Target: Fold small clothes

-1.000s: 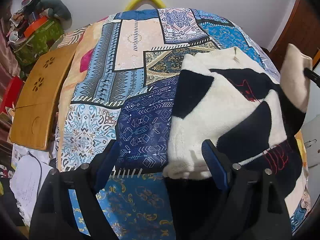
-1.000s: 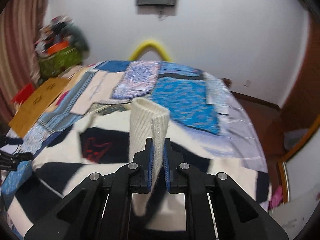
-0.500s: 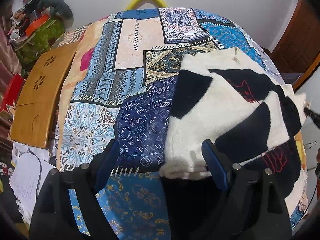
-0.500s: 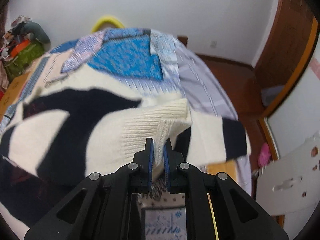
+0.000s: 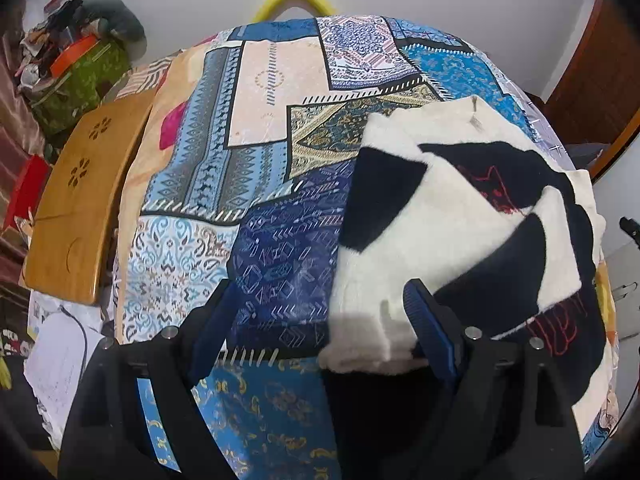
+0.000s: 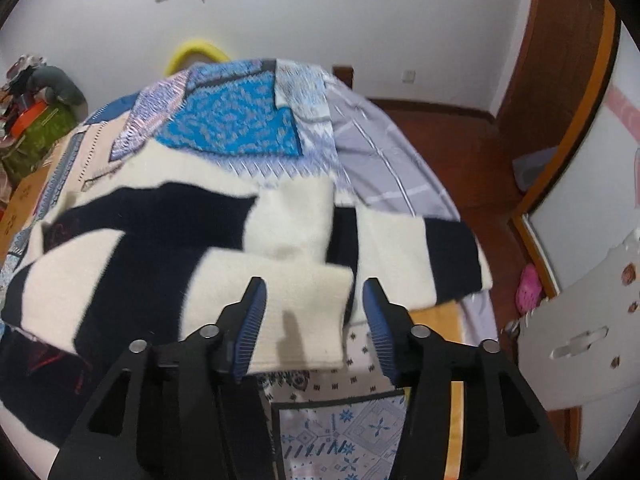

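Note:
A black and cream fuzzy sweater (image 5: 452, 220) with red stitched marks lies on the patchwork bedspread (image 5: 264, 160), both sleeves folded over its body. My left gripper (image 5: 320, 328) is open, its right finger against the sweater's near cream cuff (image 5: 360, 340). In the right wrist view the sweater (image 6: 160, 232) fills the left and middle. My right gripper (image 6: 314, 320) is open and empty, jaws wide on either side of the ribbed cream cuff (image 6: 304, 320) of the folded sleeve, which lies flat on the sweater.
A wooden lap tray (image 5: 80, 208) and papers (image 5: 56, 356) lie left of the bed. A green bag with clutter (image 5: 76, 76) stands at the back left. A yellow hoop (image 5: 294, 0) is behind the bed. Wooden floor (image 6: 452, 140) and a white panel (image 6: 580, 340) are to the right.
My right gripper carried the cream sleeve cuff down across the sweater, laid it flat and opened, letting go. The left gripper has stayed open in place.

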`<state>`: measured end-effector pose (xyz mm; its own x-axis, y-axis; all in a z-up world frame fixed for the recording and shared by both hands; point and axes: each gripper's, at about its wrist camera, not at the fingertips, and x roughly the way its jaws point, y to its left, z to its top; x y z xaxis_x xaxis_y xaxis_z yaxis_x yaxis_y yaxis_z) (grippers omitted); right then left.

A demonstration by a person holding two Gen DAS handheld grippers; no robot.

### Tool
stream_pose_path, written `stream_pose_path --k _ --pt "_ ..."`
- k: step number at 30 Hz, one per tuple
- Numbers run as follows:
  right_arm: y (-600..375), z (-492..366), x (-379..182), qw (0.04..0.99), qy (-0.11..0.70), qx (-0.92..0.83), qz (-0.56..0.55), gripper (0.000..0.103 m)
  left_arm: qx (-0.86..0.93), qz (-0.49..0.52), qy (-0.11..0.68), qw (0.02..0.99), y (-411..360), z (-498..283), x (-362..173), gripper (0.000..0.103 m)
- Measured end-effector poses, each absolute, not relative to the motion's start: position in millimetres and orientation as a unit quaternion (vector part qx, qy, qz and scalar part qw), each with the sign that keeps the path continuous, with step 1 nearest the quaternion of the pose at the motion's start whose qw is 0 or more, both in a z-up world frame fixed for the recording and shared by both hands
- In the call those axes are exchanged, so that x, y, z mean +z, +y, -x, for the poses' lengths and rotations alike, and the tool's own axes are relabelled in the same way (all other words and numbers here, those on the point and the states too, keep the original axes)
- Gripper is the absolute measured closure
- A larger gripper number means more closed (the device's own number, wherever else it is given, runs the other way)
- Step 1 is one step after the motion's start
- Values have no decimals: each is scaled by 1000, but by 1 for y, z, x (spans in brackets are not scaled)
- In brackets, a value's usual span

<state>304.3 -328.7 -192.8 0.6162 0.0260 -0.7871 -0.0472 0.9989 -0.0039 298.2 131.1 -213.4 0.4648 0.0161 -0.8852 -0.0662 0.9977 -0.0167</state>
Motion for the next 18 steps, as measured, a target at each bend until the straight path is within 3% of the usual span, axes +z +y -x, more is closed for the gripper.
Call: stream_pose_path --k 7,13,18 --pt "-291 -296 -169 915 393 76 54 33 4 17 518 855 112 -336 -206 18" --pt "-269 -295 -175 910 395 105 69 31 -11 41 537 843 100 -375 -221 19" --pt "-274 -299 -189 903 414 102 56 31 -18 48 559 828 92 -397 -242 36"
